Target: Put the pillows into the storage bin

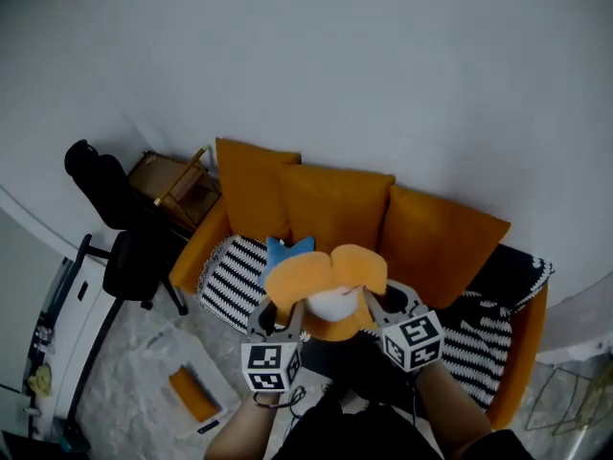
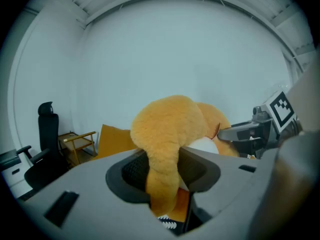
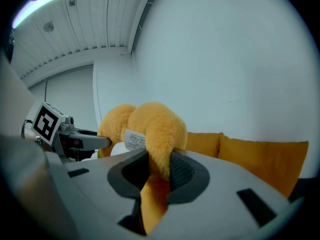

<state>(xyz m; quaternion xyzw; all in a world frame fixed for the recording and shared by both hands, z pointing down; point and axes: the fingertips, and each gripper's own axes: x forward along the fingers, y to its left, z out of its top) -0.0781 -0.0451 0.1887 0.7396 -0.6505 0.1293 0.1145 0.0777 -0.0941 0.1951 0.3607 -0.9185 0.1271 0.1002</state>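
Both grippers hold one fluffy orange plush pillow with a white middle, lifted above the sofa seat. My left gripper is shut on its left lobe, whose fur bulges out between the pads. My right gripper is shut on the right lobe, next to a white label. Two black-and-white striped pillows lie on the orange sofa, with a blue thing behind the plush. From each gripper view the other gripper shows.
Three orange back cushions lean on the wall. A black office chair and a wooden side table stand left of the sofa. On the floor at lower left sits a white box with something orange in it.
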